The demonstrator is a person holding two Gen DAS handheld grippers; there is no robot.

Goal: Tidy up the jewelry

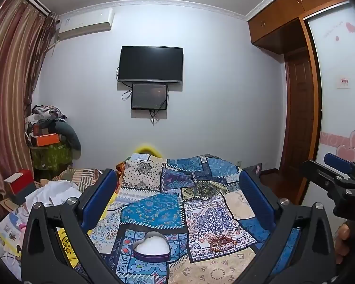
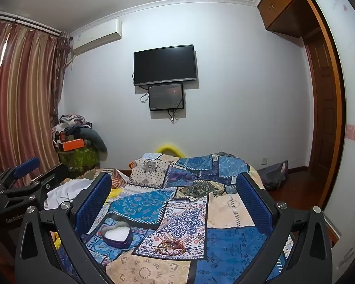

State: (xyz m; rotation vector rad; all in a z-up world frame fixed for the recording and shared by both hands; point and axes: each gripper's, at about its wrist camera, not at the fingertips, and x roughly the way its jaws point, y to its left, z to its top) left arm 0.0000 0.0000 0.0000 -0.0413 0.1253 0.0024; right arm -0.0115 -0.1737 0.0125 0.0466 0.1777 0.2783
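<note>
A heart-shaped purple box (image 1: 152, 246) with white lining lies open on the patchwork bedspread (image 1: 153, 210); it also shows in the right wrist view (image 2: 116, 234). A tangle of reddish-brown bead jewelry (image 1: 221, 241) lies to its right, also in the right wrist view (image 2: 170, 246). My left gripper (image 1: 177, 198) is open and empty, held above the bed behind the box. My right gripper (image 2: 174, 198) is open and empty, above the jewelry. Each gripper shows at the edge of the other's view: the right one (image 1: 336, 172), the left one (image 2: 28, 172).
White cloth (image 1: 56, 193) and papers and bags (image 1: 9, 232) lie on the bed's left side. A red box (image 1: 19, 182) stands there. A pile of clothes and boxes (image 1: 49, 139) sits in the far left corner. A wooden door (image 1: 300, 123) is at the right.
</note>
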